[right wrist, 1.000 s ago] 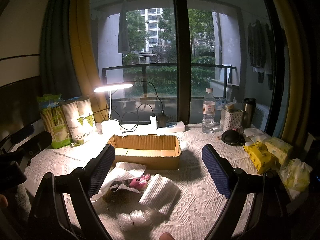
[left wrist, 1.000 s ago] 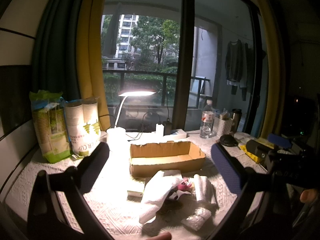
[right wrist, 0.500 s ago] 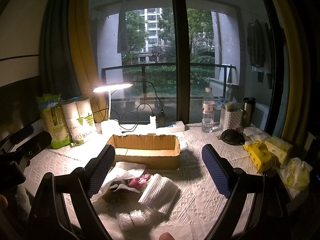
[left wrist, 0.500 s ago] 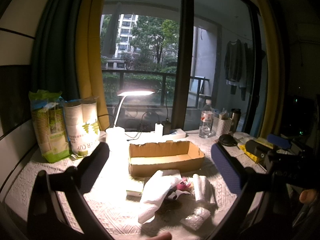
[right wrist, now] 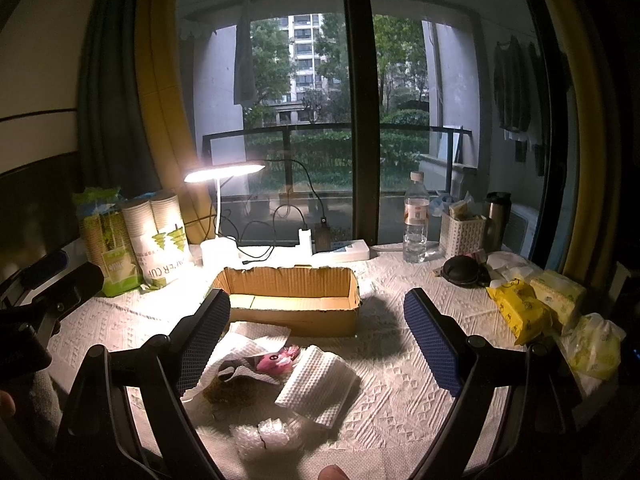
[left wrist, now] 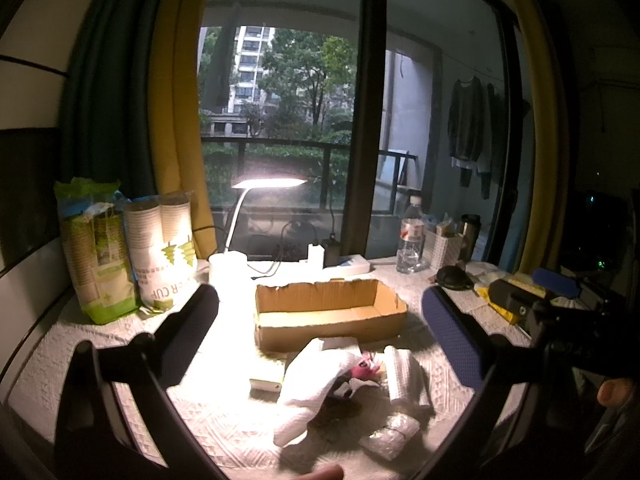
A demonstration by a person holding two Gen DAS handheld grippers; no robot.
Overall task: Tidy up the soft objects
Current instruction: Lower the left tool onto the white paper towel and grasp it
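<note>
While both grippers hang wide open above the white quilted tablecloth (right wrist: 400,380) with nothing in them, the soft stuff sits in a heap just in front of the open brown cardboard box (right wrist: 288,304), none of it inside yet. From the right gripper (right wrist: 316,344) the folded white waffle-textured cloth (right wrist: 318,380) lies dead ahead at 6 o'clock between the fingers, long axis running roughly 1 to 7. The small pink plush toy (right wrist: 278,360) is touching its 10 o'clock edge, and the clear bubble wrap wad (right wrist: 264,438) is nearer the camera. The left gripper (left wrist: 320,344) sees the crumpled white towel (left wrist: 316,384) closest. I'd guess right goes first for the waffle cloth, then box at 12.
</note>
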